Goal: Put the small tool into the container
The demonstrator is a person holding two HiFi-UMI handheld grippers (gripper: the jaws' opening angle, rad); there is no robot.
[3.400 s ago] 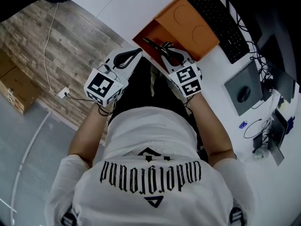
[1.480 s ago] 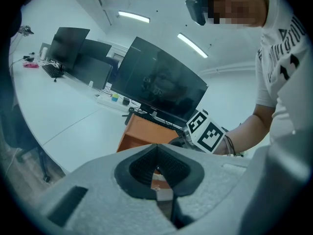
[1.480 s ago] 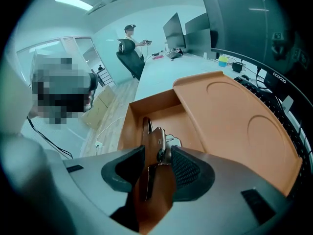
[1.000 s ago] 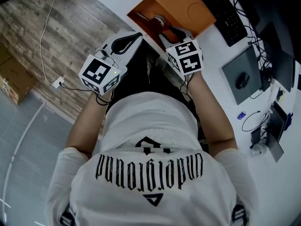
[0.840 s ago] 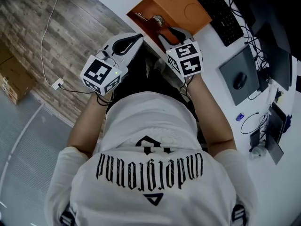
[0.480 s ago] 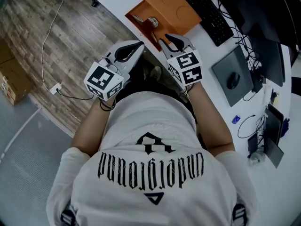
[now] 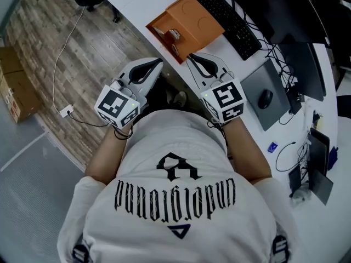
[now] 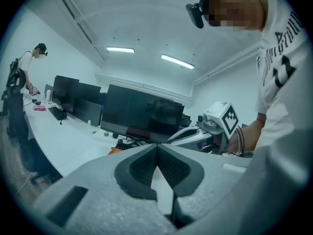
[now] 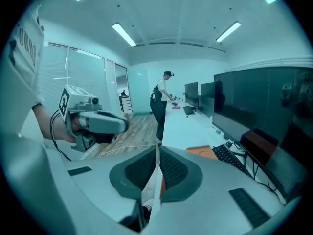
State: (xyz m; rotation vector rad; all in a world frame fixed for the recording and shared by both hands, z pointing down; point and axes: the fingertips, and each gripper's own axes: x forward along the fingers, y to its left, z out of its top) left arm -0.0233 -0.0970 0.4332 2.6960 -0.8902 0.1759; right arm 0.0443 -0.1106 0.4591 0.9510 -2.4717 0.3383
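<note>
The orange container (image 7: 193, 16) sits at the desk's near edge, and the small tool (image 7: 174, 35) lies in its open left compartment. My right gripper (image 7: 191, 56) hovers just short of the container's near side, its jaws closing with nothing between them. In its own view the tips (image 9: 157, 149) meet, and the container (image 9: 200, 152) shows beyond them. My left gripper (image 7: 159, 62) is level with it to the left, off the desk edge and over the floor. Its jaws are shut and empty (image 8: 157, 146).
A black keyboard (image 7: 225, 16) lies right behind the container, with a mouse (image 7: 265, 98) on a grey pad (image 7: 274, 108) to the right. Monitors (image 8: 142, 116) line the desk's back. Cables and small items (image 7: 299, 158) are at far right. Another person (image 9: 161, 102) stands farther along the desk.
My right gripper has drawn back from the container toward the person, and its jaws have come together. The tool stays in the container. The left gripper has barely moved.
</note>
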